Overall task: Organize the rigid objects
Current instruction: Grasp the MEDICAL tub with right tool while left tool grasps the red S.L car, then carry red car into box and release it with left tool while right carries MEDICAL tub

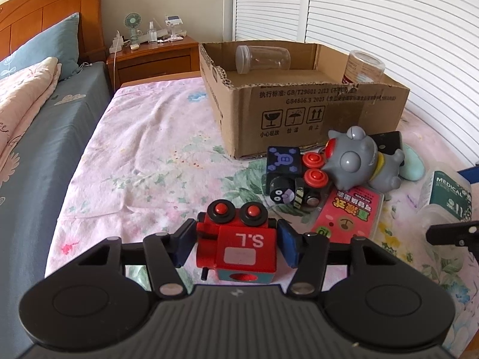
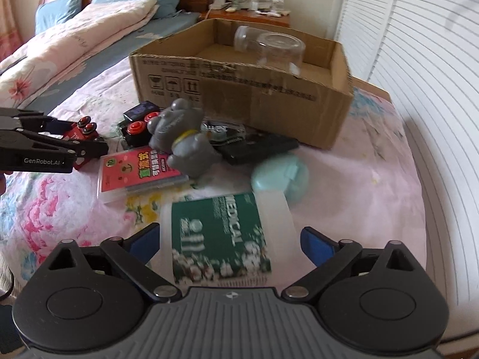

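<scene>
While the red toy train (image 1: 239,239) is clamped by the left gripper (image 1: 238,239), the green-labelled tub (image 2: 221,236) is straddled, ungripped, by the wide-spread right gripper (image 2: 230,239).

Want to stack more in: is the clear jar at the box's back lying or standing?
Lying: the clear jar rests sideways in the cardboard box.

A bed (image 1: 143,155) under a floral sheet carries a cardboard box (image 1: 299,119), toy blocks (image 1: 287,176), a pink case (image 1: 344,218) and a green-labelled tub (image 2: 215,239).

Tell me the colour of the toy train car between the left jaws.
Red, with black wheels capped in red; the toy train car shows best in the left wrist view.
</scene>
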The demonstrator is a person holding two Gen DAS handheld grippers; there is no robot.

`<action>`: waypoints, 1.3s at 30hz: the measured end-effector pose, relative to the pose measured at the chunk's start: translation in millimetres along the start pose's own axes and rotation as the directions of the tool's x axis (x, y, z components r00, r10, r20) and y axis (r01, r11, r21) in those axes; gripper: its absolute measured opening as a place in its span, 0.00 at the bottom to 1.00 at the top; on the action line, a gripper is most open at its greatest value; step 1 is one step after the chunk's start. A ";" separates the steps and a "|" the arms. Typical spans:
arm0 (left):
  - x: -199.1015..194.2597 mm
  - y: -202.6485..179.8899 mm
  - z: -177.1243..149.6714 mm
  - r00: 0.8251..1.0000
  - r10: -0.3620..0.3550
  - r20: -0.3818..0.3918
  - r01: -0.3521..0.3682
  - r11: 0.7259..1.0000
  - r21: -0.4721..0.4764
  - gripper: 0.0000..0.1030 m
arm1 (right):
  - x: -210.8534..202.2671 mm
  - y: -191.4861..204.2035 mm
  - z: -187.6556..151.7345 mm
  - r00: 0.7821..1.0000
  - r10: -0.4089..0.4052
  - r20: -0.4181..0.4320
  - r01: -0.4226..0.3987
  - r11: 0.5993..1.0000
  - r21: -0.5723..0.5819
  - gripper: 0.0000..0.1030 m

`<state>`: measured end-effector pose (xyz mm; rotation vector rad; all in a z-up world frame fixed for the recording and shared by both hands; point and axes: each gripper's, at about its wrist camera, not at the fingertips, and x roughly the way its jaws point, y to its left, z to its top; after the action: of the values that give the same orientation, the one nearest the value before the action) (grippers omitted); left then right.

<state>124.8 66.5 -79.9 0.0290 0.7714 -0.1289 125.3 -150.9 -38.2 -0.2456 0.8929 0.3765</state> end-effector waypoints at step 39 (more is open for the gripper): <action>-48.4 -17.0 53.3 0.996 -0.067 -0.059 0.075 0.986 0.146 0.54 | -35.9 -12.9 22.9 0.998 0.057 0.036 -0.055 0.997 -0.048 0.85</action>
<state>125.3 50.8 -7.6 0.1462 0.8158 -0.2543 126.6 -162.1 4.9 -0.2564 0.8560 0.4529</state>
